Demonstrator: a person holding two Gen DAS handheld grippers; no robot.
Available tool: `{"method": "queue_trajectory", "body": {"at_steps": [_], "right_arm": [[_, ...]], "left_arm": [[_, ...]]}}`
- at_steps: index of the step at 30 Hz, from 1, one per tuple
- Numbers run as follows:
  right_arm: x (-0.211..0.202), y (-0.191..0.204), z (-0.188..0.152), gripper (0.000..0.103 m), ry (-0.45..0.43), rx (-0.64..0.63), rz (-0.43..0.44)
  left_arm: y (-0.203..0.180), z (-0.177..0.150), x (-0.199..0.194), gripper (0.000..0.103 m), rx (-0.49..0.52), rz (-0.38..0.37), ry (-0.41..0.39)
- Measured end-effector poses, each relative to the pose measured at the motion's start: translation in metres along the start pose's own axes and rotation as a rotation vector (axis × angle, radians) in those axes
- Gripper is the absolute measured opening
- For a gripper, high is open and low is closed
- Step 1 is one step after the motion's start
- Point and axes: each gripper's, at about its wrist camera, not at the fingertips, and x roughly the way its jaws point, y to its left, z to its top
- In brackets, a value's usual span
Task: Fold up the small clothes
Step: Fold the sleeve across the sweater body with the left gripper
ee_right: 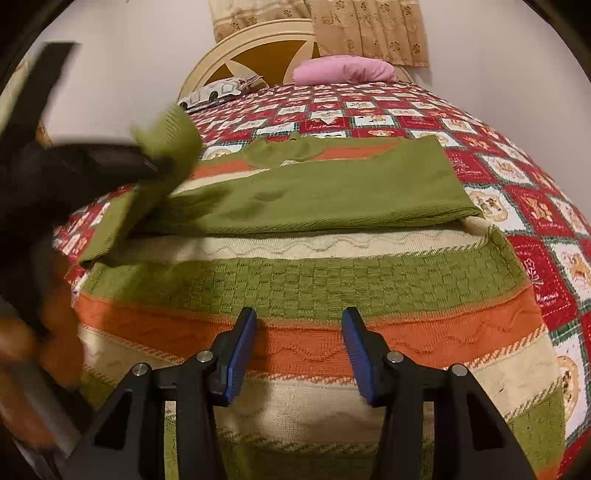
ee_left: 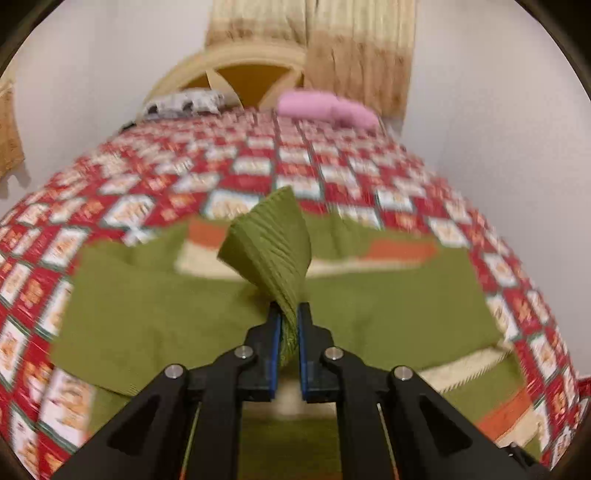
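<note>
A small knit sweater (ee_right: 295, 280) with green, orange and cream stripes lies flat on the bed. One green sleeve (ee_right: 332, 192) is folded across its chest. My left gripper (ee_left: 290, 314) is shut on the ribbed green cuff (ee_left: 273, 243) of the other sleeve and holds it up above the sweater (ee_left: 166, 295). It shows blurred at the left of the right wrist view (ee_right: 155, 162). My right gripper (ee_right: 299, 317) is open and empty, low over the sweater's orange stripe near the hem.
The bed has a red and white checked quilt (ee_right: 517, 192). A pink pillow (ee_right: 343, 70) and a patterned pillow (ee_right: 221, 90) lie by the cream headboard (ee_right: 258, 40). White walls stand on both sides. A curtain (ee_right: 369, 29) hangs behind the headboard.
</note>
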Motion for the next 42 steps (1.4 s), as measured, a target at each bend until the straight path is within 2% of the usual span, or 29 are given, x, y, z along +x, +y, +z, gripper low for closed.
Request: {"method": "queue_trajectory", "body": {"at_steps": [3,6,7,8,10,14,16,18,19,20,21,23,24,27,28,30,31,32,33,34,37,42], "right_arm": [[-0.001,-0.003,0.0,0.049,-0.002,0.013,0.013],[0.0,-0.004,0.0,0.049,0.002,0.021,0.018],[0.0,-0.004,0.0,0.05,0.003,0.023,0.018],[0.0,-0.004,0.0,0.05,0.001,0.022,0.017],[-0.001,-0.004,0.0,0.05,0.0,0.02,0.014],[-0.003,-0.005,0.0,0.049,0.0,0.029,0.021],[-0.005,-0.006,0.004,0.05,0.012,0.042,0.036],[-0.011,-0.009,0.018,0.05,0.006,0.074,0.098],[-0.014,-0.009,0.027,0.05,-0.002,0.089,0.119],[-0.017,-0.009,0.04,0.053,-0.016,0.108,0.136],[-0.017,-0.009,0.053,0.067,-0.027,0.126,0.154],[-0.006,-0.007,0.076,0.077,-0.024,0.152,0.182],[0.003,-0.002,0.085,0.077,-0.012,0.147,0.178],[0.039,0.019,0.097,0.077,0.038,0.071,0.094],[0.052,0.029,0.097,0.075,0.068,0.038,0.073],[0.078,0.047,0.092,0.051,0.139,-0.03,0.046],[0.087,0.056,0.088,0.049,0.17,-0.069,-0.01],[0.087,0.061,0.086,0.044,0.149,-0.088,-0.04],[0.084,0.068,0.087,0.025,0.126,-0.114,-0.057],[0.083,0.071,0.089,0.017,0.129,-0.125,-0.051],[0.067,0.081,0.105,0.015,0.078,-0.139,-0.041],[0.002,0.091,0.155,0.015,-0.126,-0.165,-0.012]], "left_arm": [[-0.004,-0.011,0.022,0.008,0.011,0.02,0.088],[-0.002,-0.015,0.018,0.018,0.002,-0.021,0.116],[0.001,-0.014,0.014,0.034,0.0,-0.042,0.13],[0.007,-0.013,0.006,0.053,-0.009,-0.082,0.148],[0.021,-0.017,-0.007,0.074,-0.039,-0.105,0.137],[0.059,-0.033,-0.043,0.089,-0.108,-0.01,0.031],[0.081,-0.047,-0.053,0.089,-0.168,0.078,-0.011],[0.096,-0.063,-0.051,0.089,-0.226,0.153,-0.033],[0.104,-0.071,-0.047,0.089,-0.279,0.17,-0.012],[0.114,-0.074,-0.044,0.089,-0.345,0.132,0.013],[0.12,-0.075,-0.043,0.089,-0.388,0.103,0.013],[0.125,-0.077,-0.04,0.089,-0.438,0.114,-0.002],[0.124,-0.077,-0.039,0.089,-0.441,0.118,0.004],[0.117,-0.076,-0.038,0.09,-0.421,0.138,0.006],[0.118,-0.076,-0.037,0.092,-0.42,0.135,0.009],[0.12,-0.075,-0.036,0.097,-0.423,0.114,0.011],[0.123,-0.074,-0.035,0.098,-0.43,0.104,0.009],[0.123,-0.074,-0.035,0.098,-0.439,0.095,0.005],[0.13,-0.076,-0.039,0.099,-0.447,0.088,0.002],[0.133,-0.077,-0.039,0.099,-0.453,0.082,-0.001],[0.134,-0.077,-0.04,0.1,-0.465,0.066,-0.007],[0.136,-0.077,-0.04,0.1,-0.475,0.06,-0.012]]}}
